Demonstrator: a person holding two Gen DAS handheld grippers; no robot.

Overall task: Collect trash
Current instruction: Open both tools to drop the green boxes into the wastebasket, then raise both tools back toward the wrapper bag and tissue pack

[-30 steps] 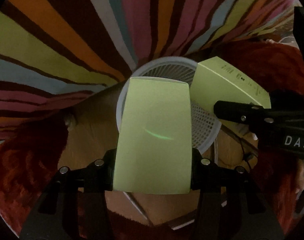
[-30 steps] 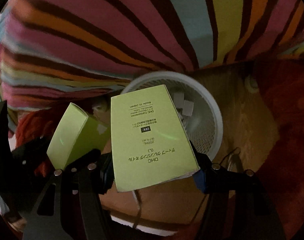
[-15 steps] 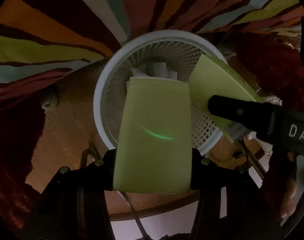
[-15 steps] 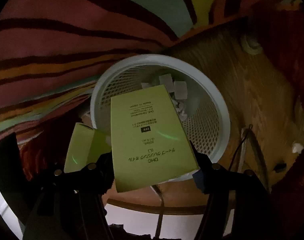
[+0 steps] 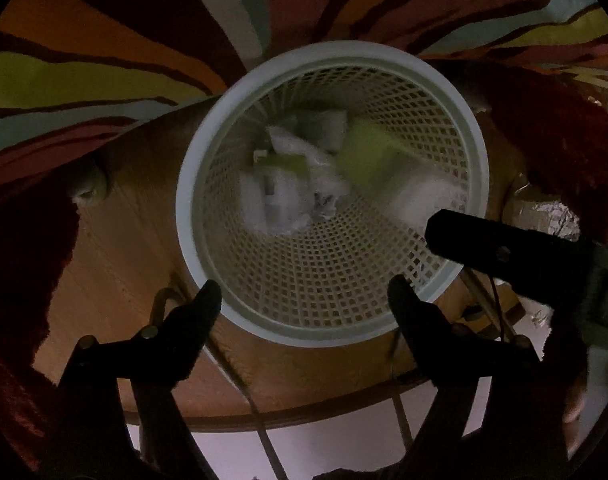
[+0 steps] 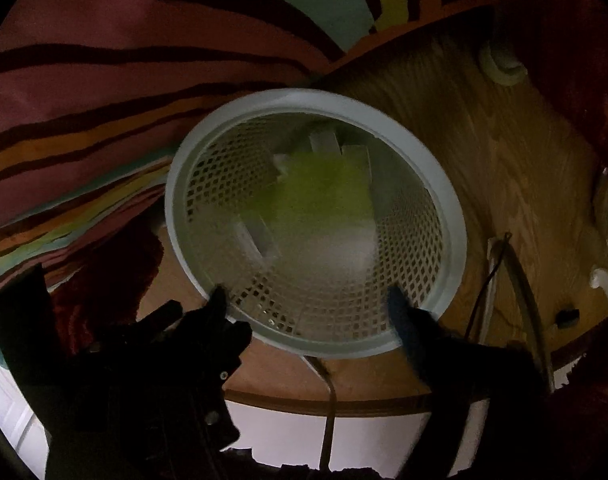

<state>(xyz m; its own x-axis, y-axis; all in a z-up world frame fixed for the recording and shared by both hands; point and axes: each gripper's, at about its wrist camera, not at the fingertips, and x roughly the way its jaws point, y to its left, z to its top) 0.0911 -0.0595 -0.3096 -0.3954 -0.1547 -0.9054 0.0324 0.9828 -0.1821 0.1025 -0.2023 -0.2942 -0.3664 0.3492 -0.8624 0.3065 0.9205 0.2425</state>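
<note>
A white mesh waste basket (image 5: 192, 216) stands on the wooden floor; it also shows in the right wrist view (image 6: 176, 224). My left gripper (image 5: 304, 296) is open and empty above its near rim. My right gripper (image 6: 308, 300) is open and empty above the near rim too; one of its fingers (image 5: 484, 244) reaches in from the right in the left wrist view. Two lime-green boxes are inside the basket, blurred: one (image 5: 368, 152) beside white crumpled paper (image 5: 304, 184), the other (image 6: 324, 192) seen from the right wrist.
A striped multicoloured cloth (image 5: 104, 60) hangs behind the basket. Dark red shaggy fabric (image 5: 20, 260) lies on both sides. Cables (image 6: 500, 280) run over the wooden floor (image 6: 504, 160) right of the basket. A curved floor edge (image 5: 304, 412) and a white surface lie in front.
Both grippers have opened and let go of their green boxes, which have dropped into the basket. Both cameras have moved closer over the basket.
</note>
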